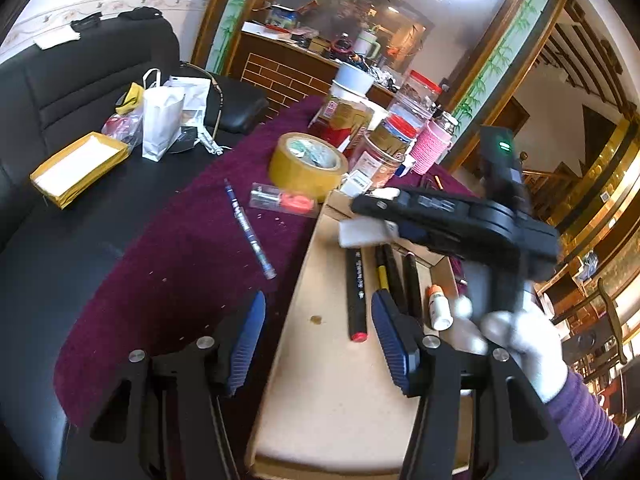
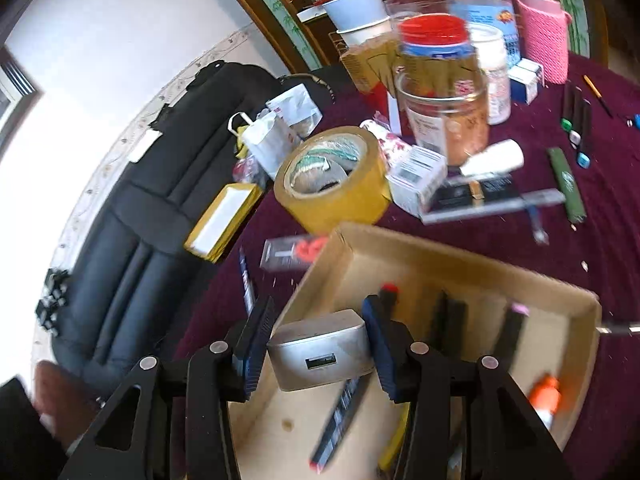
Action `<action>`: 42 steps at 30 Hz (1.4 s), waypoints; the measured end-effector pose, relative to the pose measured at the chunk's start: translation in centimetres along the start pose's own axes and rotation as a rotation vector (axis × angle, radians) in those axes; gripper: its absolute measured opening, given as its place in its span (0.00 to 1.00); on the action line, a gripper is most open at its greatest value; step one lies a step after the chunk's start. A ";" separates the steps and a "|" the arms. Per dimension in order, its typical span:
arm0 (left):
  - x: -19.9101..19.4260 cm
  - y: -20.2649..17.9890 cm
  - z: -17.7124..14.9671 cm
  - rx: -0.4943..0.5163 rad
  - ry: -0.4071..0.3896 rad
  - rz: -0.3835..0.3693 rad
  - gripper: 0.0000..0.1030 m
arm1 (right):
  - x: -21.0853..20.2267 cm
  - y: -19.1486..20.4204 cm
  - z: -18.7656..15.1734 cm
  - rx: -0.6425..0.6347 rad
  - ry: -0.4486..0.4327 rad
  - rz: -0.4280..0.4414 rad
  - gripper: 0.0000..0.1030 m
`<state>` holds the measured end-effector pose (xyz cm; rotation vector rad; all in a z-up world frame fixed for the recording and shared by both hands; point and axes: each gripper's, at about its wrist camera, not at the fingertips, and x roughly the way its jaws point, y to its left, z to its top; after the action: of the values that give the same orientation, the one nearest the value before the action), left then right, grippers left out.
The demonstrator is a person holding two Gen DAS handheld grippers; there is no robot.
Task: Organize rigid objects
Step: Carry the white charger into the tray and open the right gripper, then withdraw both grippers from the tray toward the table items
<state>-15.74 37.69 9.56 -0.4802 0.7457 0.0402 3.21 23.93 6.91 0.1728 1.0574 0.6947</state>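
Observation:
A shallow cardboard box [image 1: 320, 364] [image 2: 440, 248] lies on a purple cloth and holds several markers [image 1: 357, 292] and a small glue bottle [image 1: 439, 307]. My right gripper [image 2: 316, 342] is shut on a silver metal charger block [image 2: 320, 354] and holds it over the box; in the left wrist view the right gripper [image 1: 370, 216] carries this white-looking block [image 1: 366, 232]. My left gripper [image 1: 318, 338] is open and empty above the box's left wall. A blue pen [image 1: 250, 228], a clear packet with orange parts [image 1: 282, 199] and a yellow tape roll [image 1: 308, 164] [image 2: 334, 178] lie on the cloth.
Jars with red lids [image 1: 394, 140] [image 2: 440, 80], a pink knitted holder [image 2: 544, 36], small boxes [image 2: 416, 178] and more pens [image 2: 566, 184] crowd the cloth's far side. A black sofa [image 1: 80, 92] with a white bag [image 1: 160, 120] and a yellow envelope [image 1: 78, 168] lies left.

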 end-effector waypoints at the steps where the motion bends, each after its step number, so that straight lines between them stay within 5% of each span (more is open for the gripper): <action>1: -0.1 0.3 -0.2 -0.009 -0.001 -0.002 0.53 | 0.5 0.1 0.0 0.000 -0.006 -0.009 0.49; 16: -1.7 3.9 -2.6 -0.110 -0.023 -0.040 0.53 | -1.3 1.9 -3.8 -0.085 0.095 0.113 0.59; 20: -2.5 4.7 -3.4 -0.131 -0.033 -0.030 0.61 | -0.4 2.6 -5.8 -0.109 0.221 0.220 0.59; 25: -3.3 4.6 -3.8 -0.139 -0.038 -0.013 0.62 | 3.0 1.7 -5.4 -0.034 0.289 0.224 0.59; 29: -4.1 3.6 -3.9 -0.121 -0.037 -0.023 0.68 | 3.6 -0.3 -3.6 0.052 0.225 0.182 0.59; 35: -3.9 1.7 -4.0 -0.078 -0.040 -0.068 0.71 | -2.4 -2.7 -3.2 0.043 0.123 0.181 0.70; 40: -3.3 -3.2 -4.5 0.062 -0.059 -0.087 0.71 | -11.1 -6.1 -3.7 -0.052 -0.067 -0.023 0.76; 42: -3.3 -5.4 -4.7 0.133 -0.074 -0.085 0.72 | -15.5 -8.1 -4.7 -0.093 -0.198 -0.168 0.85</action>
<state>-20.07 31.25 10.95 -0.3811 0.6506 -0.0704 -1.88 7.45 12.43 0.0697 0.8379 0.5618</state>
